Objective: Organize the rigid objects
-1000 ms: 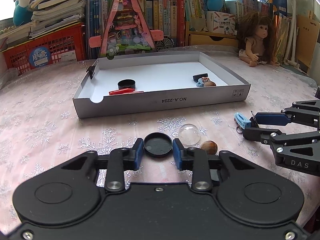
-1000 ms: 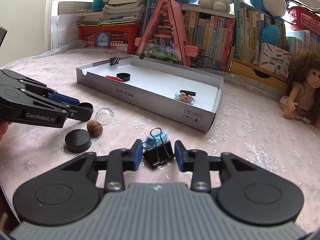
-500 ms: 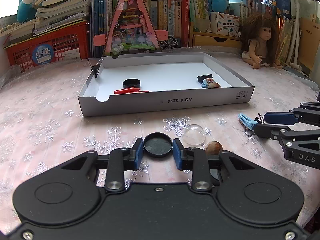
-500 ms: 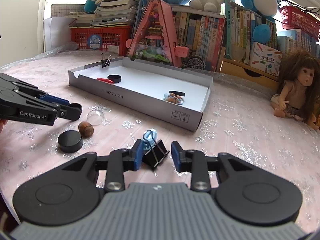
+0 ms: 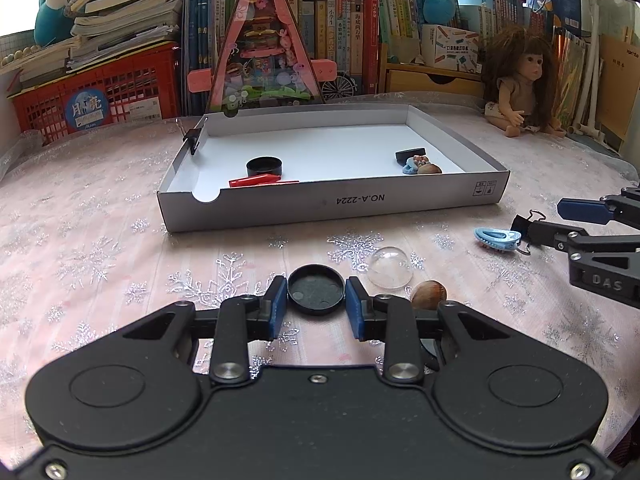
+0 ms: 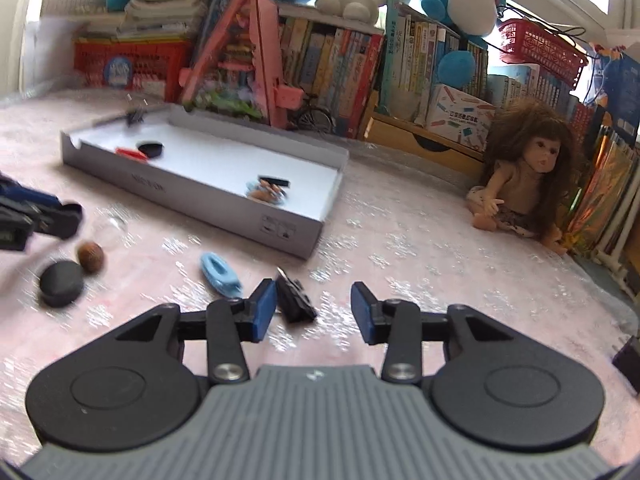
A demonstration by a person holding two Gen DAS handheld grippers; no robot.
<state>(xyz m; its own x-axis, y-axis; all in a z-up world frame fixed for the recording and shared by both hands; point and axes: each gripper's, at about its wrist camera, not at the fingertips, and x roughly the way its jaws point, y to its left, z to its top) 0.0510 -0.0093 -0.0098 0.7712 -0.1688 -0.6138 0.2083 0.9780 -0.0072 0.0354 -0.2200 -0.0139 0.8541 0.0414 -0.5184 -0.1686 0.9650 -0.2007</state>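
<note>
A: While the left gripper [image 5: 316, 306] pinches the round black cap [image 5: 316, 289] between its blue pads, how should the other side go on?

B: The right gripper [image 6: 314, 308] has its jaws opening, and the black binder clip [image 6: 294, 298] lies tilted between them, hard against the left pad [image 6: 264, 309] and clear of the right one. I'd judge nothing is gripped there now.

A: So centre first?

B: Yes. Shift that gripper a little leftwards so the clip sits midway, then close on its black body, not the wire handles, which would probably slip.

A: And the light-blue clip [image 6: 220, 274]?

B: Just ahead and left of the left pad; keep the finger from nudging it.

A: Where does everything go?

B: Likely the grey cardboard tray [image 5: 332, 210], well ahead of the left gripper. The clear dome [image 5: 390, 267] and brown nut [image 5: 428, 295] wait just right of its right pad.
</note>
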